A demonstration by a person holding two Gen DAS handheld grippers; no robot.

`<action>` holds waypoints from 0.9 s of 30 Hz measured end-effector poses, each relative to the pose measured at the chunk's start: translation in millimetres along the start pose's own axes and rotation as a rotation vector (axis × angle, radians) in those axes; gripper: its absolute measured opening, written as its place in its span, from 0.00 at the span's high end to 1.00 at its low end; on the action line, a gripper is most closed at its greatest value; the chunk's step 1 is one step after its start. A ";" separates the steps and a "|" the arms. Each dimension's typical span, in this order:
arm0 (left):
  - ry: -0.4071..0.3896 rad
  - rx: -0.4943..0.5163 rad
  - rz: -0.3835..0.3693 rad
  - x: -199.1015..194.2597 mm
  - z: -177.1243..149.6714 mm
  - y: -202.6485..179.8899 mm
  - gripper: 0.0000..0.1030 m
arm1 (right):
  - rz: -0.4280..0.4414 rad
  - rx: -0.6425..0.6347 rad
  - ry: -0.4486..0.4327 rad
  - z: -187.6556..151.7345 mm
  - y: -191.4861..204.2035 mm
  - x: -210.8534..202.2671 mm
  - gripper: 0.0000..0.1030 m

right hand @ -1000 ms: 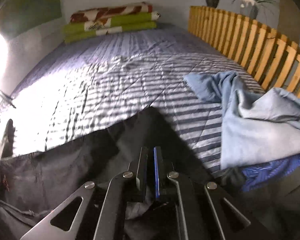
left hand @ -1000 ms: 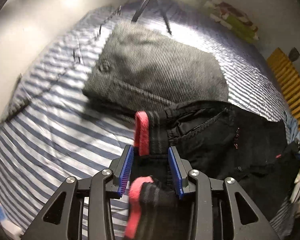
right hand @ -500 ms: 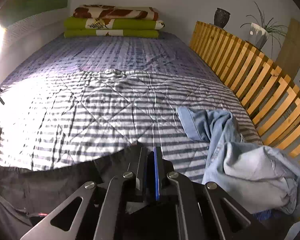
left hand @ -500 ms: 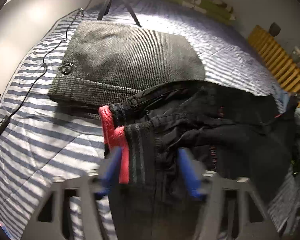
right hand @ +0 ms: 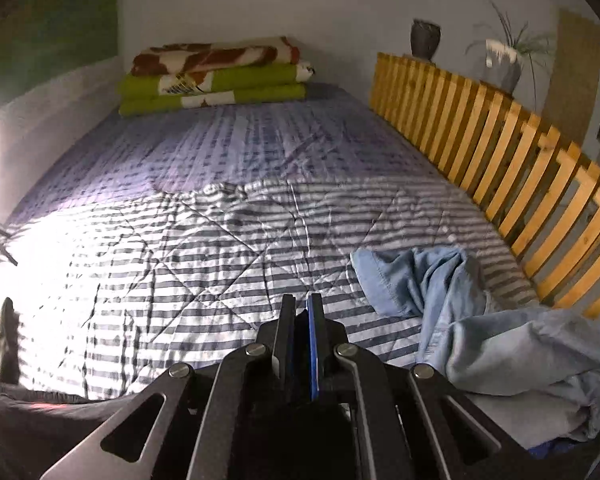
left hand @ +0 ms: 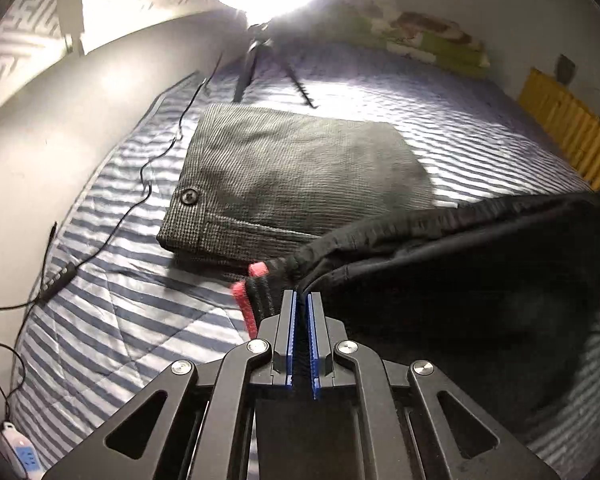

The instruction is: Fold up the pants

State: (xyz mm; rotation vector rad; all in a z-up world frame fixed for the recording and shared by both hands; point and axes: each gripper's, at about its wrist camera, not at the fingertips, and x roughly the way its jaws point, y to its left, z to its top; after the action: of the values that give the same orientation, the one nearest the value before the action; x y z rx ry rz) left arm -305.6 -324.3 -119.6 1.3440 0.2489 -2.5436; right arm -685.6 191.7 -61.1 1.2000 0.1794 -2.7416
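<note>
Two grippers are seen, both closed on one pair of black pants (left hand: 480,292): left gripper (left hand: 302,300) pinched at the red-trimmed waistband, right gripper (right hand: 301,308) clamped on dark fabric. Pants are held over the striped bed (left hand: 120,320), just beside one folded grey garment (left hand: 296,176). One blue clothes heap (right hand: 492,328) is noted.
</note>
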 end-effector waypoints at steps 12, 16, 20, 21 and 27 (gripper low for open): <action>0.055 -0.011 -0.001 21.3 4.8 -8.2 0.86 | -0.007 -0.056 0.175 -21.8 -3.0 53.5 0.63; 0.001 0.006 -0.008 -13.3 -4.1 -18.6 0.83 | -0.064 -0.117 0.079 -38.1 -4.1 1.7 0.63; -0.039 0.048 -0.018 -49.6 -19.7 -42.0 0.83 | -0.084 -0.181 0.006 -60.1 5.3 -48.6 0.62; -0.045 0.056 -0.023 -58.2 -23.2 -47.6 0.83 | -0.080 -0.184 -0.006 -66.6 7.7 -62.0 0.62; -0.065 0.093 -0.059 -90.1 -40.3 -75.1 0.83 | -0.021 -0.252 -0.085 -101.5 29.3 -127.5 0.62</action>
State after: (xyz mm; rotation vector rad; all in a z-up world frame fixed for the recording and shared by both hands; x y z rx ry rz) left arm -247.8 -229.2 -65.1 1.3012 0.1622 -2.6724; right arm -521.7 190.4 -37.1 1.0186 0.5127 -2.6803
